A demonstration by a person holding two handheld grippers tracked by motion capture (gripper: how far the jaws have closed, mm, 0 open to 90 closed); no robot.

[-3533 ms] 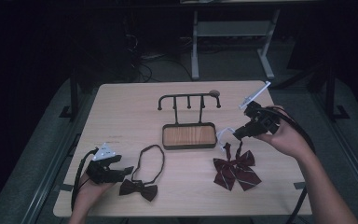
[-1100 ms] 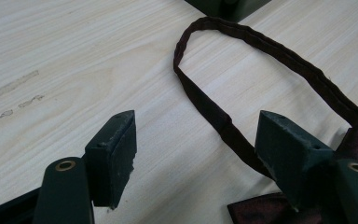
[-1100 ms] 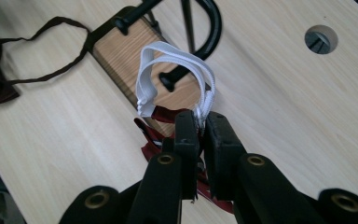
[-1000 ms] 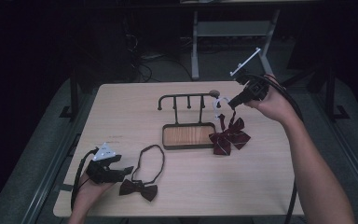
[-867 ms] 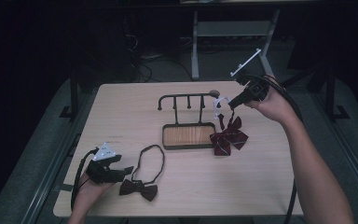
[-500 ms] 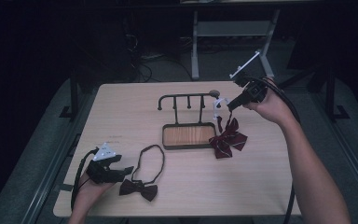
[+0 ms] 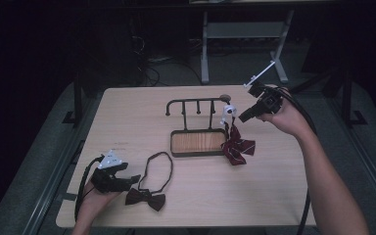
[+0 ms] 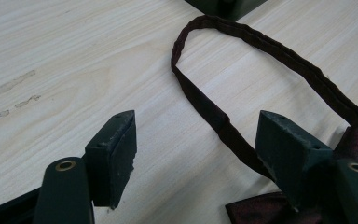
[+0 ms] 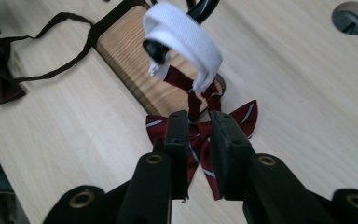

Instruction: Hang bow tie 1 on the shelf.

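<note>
Your right gripper [image 9: 196, 135], jaws nearly together on nothing I can confirm, sits just behind the striped bow tie [image 9: 200, 137], whose white band [image 9: 186, 35] could slip off the hook [image 9: 204, 7] if tugged.

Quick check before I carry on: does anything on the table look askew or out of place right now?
Only the striped bow tie: its white strap is looped over the end hook of the rack, but the bow slumps crooked against the corner of the wooden tray and the table instead of hanging free. The dark bow tie lies flat, nothing spilled.
</note>
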